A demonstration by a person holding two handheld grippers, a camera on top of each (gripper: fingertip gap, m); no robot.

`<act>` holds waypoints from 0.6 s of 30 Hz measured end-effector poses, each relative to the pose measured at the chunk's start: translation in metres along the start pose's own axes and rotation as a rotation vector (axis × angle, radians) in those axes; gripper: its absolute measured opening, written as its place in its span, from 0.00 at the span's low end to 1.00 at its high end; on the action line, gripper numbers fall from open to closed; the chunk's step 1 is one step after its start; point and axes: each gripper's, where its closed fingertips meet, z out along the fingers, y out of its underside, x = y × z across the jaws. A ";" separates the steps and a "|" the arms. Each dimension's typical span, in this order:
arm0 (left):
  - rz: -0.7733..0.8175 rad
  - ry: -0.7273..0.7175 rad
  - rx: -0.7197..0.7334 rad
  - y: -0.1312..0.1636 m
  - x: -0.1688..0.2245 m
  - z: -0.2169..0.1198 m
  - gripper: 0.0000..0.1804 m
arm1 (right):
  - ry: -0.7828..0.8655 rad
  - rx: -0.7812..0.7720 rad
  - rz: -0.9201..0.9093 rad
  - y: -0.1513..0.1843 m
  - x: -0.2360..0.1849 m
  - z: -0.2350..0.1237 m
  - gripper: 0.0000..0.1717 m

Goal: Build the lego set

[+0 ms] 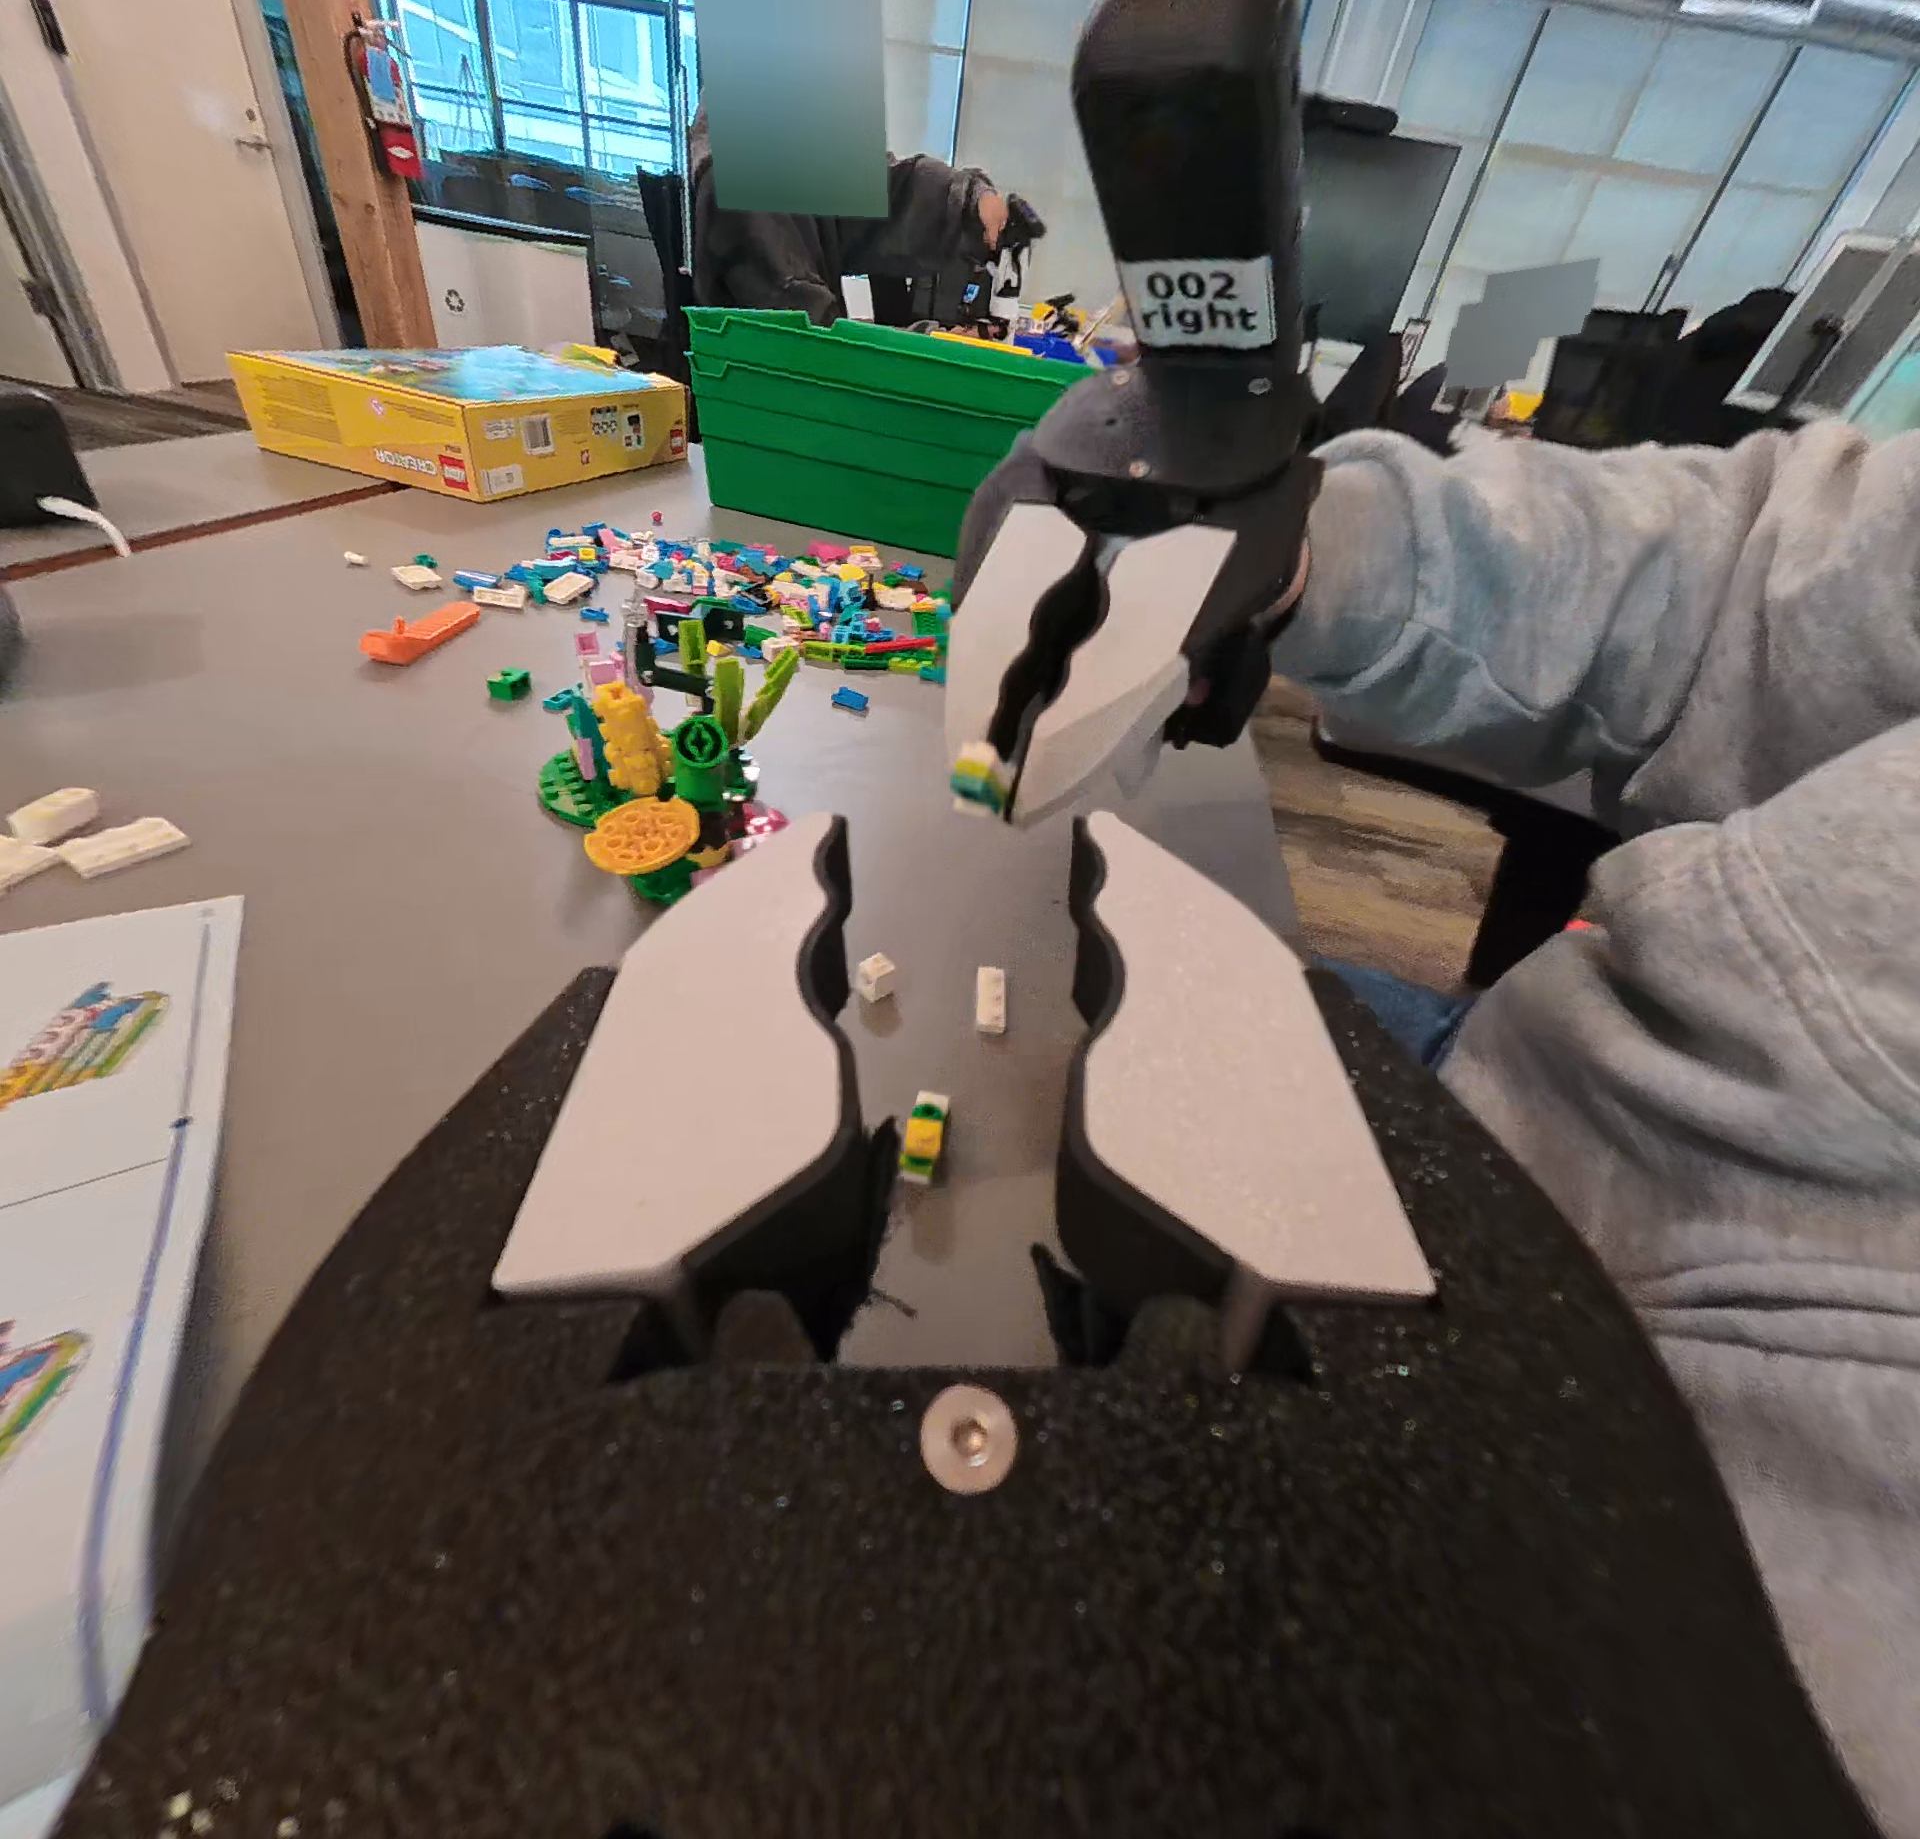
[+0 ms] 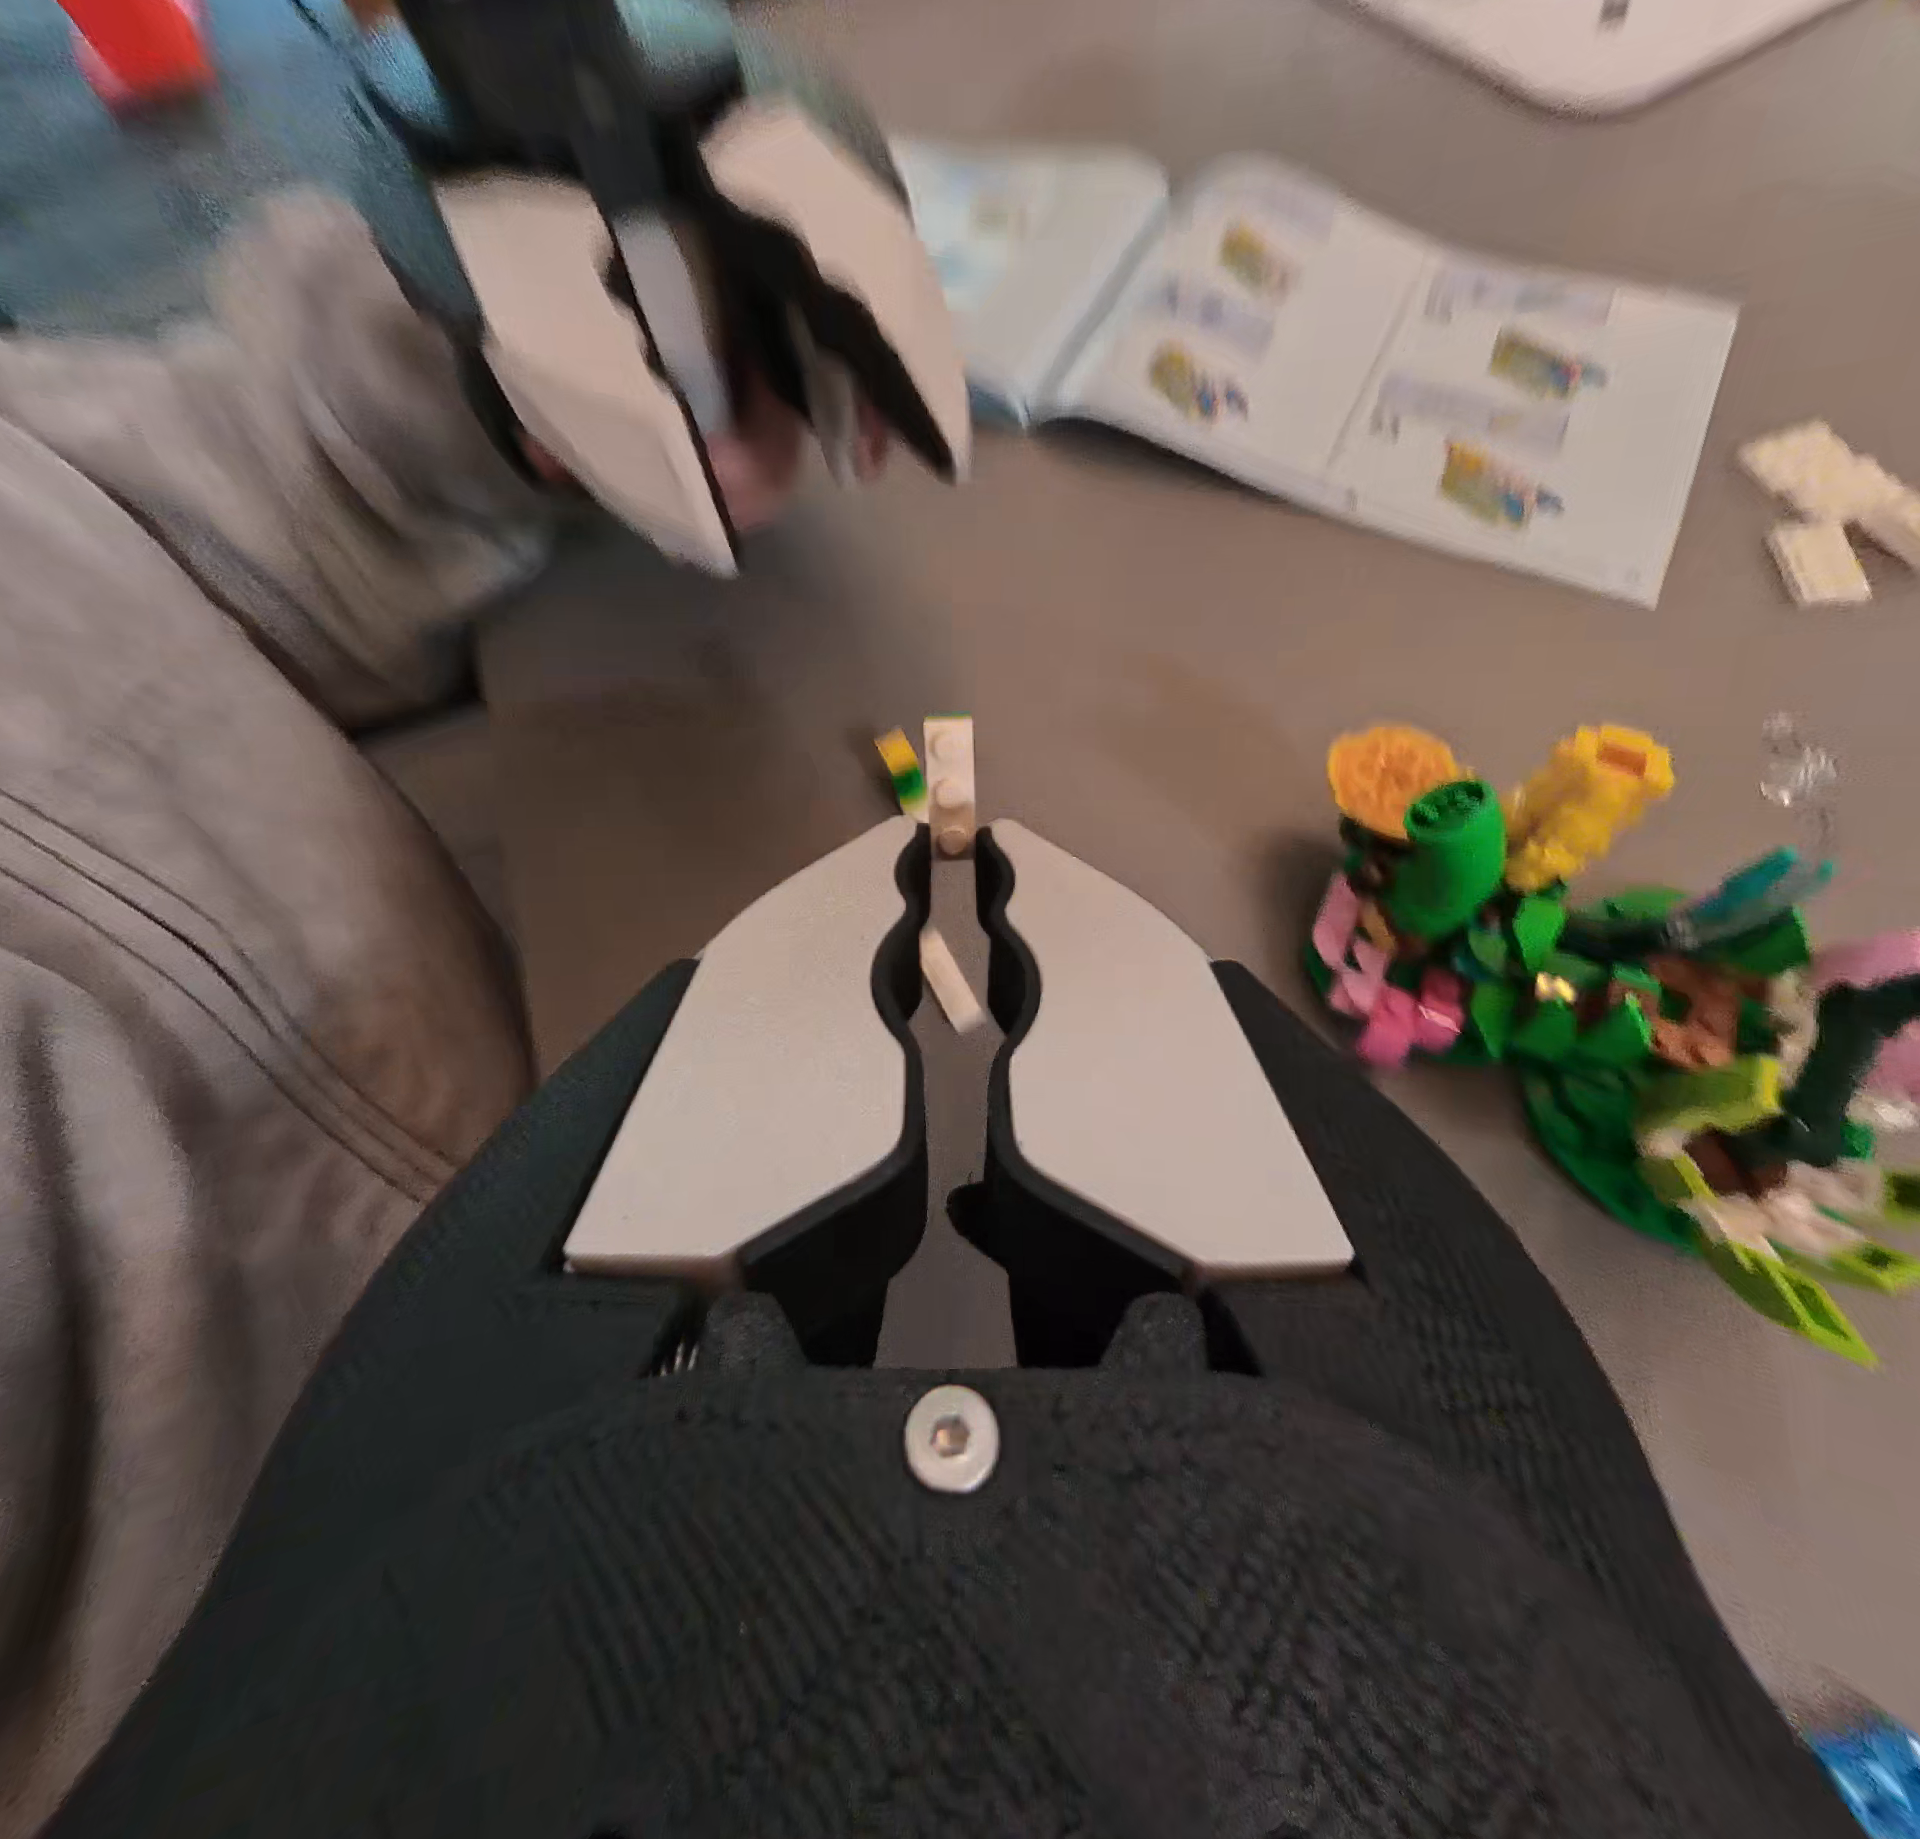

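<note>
Your left tongs (image 1: 961,859) hang spread and empty above the grey tabletop (image 1: 312,709), near its right edge. Below their gap lie a small white brick (image 1: 875,977), a white plate piece (image 1: 990,1000) and, nearest you, a yellow, green and white stack (image 1: 924,1137). Further right and higher, your right tongs (image 2: 951,833) pinch one end of a small white-topped stack of bricks (image 2: 950,771), its long axis running straight out from the tips. The flower model (image 1: 665,761) stands to the left of both tongs

Office: glass partitions (image 1: 1558,127), desks (image 1: 312,698).
</note>
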 end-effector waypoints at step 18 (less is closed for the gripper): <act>-0.071 0.210 0.204 -0.028 0.031 0.000 0.05 | -0.119 0.273 -0.062 -0.055 -0.045 0.003 0.04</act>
